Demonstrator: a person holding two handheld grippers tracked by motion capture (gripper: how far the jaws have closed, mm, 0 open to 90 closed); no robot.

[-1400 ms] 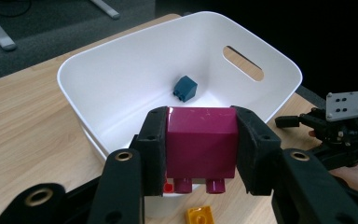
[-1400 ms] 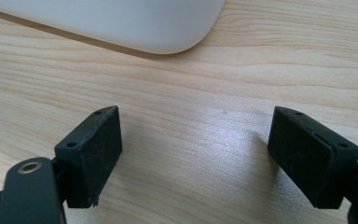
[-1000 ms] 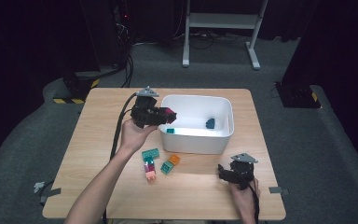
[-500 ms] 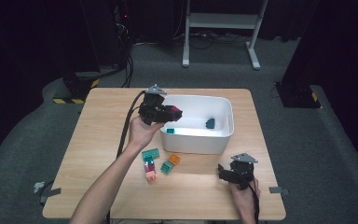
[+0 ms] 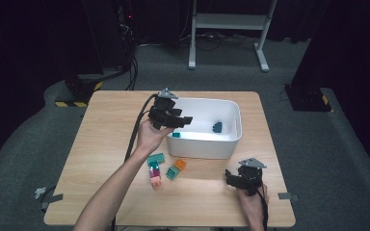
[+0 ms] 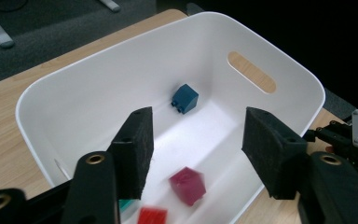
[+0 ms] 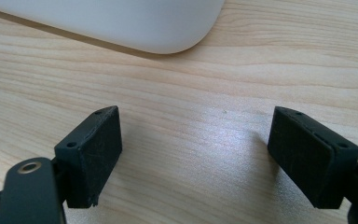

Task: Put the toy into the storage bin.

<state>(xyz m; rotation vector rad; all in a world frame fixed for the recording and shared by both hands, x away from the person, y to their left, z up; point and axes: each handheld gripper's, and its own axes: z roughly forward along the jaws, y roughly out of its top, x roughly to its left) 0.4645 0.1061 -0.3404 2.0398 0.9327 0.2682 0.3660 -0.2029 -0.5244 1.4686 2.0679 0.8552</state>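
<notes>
No text, label, brand mark, number or sign can be read anywhere around the white bin (image 5: 207, 144): its walls are plain, and the wooden table (image 5: 101, 144) beneath it carries no print either.

The left hand-held gripper (image 5: 182, 120) has crept a little toward three o'clock, so its jaws now hang over the near-left corner of the white bin (image 5: 231, 139). Those jaws have just been opening, and nothing sits between the pads any more. The dark red block (image 6: 188, 185) they carried earlier is loose inside the bin, blurred, below the jaws at about six o'clock from the dark blue block (image 6: 184, 98).
</notes>
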